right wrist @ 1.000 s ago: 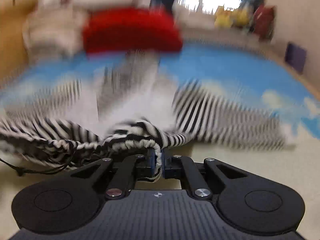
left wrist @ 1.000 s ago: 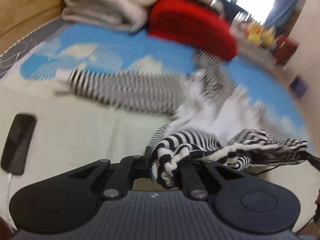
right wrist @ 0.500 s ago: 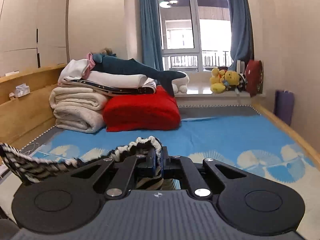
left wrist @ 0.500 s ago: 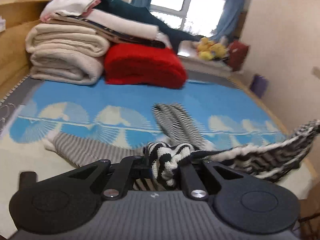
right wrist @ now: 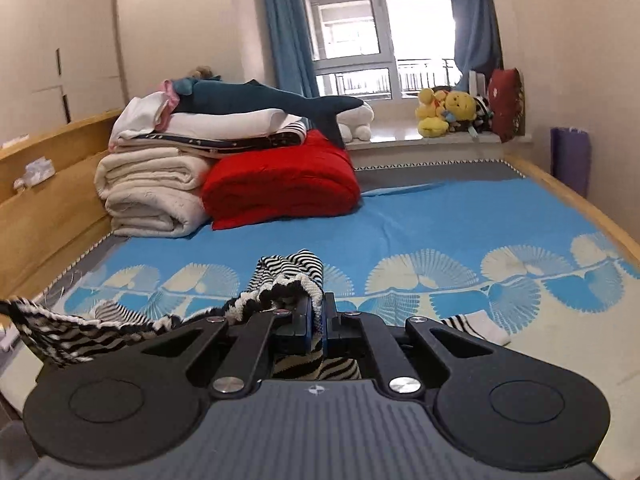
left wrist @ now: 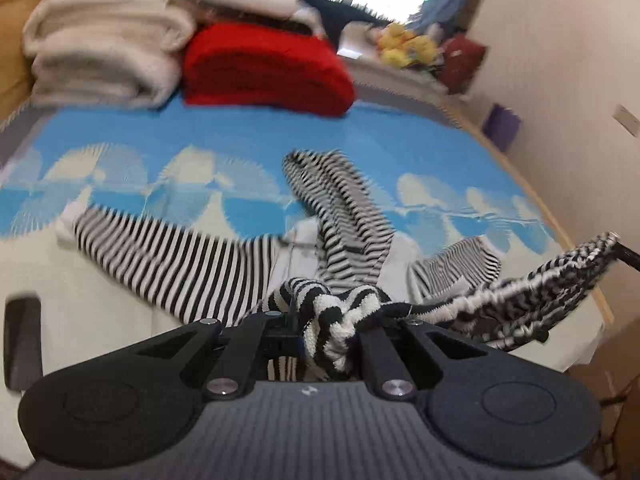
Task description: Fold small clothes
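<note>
Folding has barely begun: the striped garment (left wrist: 352,220) sprawls on the bed (right wrist: 460,224) ahead of the jaws, sleeves splayed, no crease set. The left gripper (left wrist: 330,326) and right gripper (right wrist: 318,314) are each clamped on its hem, stretched between them; every fold remains.

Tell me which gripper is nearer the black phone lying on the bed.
Left. The phone lies on the sheet just off the left gripper, which grips the striped garment. The right gripper, gripping the same hem, shows no phone nearby.
</note>
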{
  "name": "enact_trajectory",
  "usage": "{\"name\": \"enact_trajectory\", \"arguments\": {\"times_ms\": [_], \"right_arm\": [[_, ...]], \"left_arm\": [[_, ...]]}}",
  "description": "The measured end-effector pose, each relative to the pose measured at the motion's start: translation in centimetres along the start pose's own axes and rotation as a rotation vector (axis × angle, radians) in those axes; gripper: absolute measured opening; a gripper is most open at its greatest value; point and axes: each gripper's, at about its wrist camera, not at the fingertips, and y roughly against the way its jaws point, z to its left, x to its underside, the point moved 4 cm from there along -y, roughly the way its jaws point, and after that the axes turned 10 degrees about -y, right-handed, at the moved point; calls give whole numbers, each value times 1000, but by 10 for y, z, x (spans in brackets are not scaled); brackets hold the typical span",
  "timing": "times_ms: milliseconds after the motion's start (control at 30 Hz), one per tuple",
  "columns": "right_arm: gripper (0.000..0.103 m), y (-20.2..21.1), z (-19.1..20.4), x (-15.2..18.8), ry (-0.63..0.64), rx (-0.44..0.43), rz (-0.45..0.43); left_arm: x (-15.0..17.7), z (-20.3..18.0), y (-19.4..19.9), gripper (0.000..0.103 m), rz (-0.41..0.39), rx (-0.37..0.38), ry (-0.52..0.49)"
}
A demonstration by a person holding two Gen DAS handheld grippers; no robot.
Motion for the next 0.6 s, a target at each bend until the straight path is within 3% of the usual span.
{"name": "enact_trajectory", "arguments": {"times_ms": [100,200,233,300,367,467,533,600], "right_arm": [[3,-41,-6,-8,2,34,49],[3,-141,-10,-33,-45,112,79],[3,-172,-7,-49,-60,151,55],[3,-204,9,-102,-121,178,-43],[3,-195,30,-171,-183,165,-183],[3,-124,62,-262,-183,124,-444],[3,-75,73,-286,-154,104,-549],[3,-37,76,-285,-113,86,-590]], "left_arm": [[-30,12,-44,6,27,-54,25],[-95,33,-122,4,87,-147,120],[-128,37,-133,3,63,-187,133],[-202,37,-118,3,-50,-230,148],[-264,27,-75,3,-183,-256,148],[-327,0,22,4,-439,-251,117],[-334,-19,69,4,-543,-266,56],[-320,-27,88,4,-569,-269,9]]}}
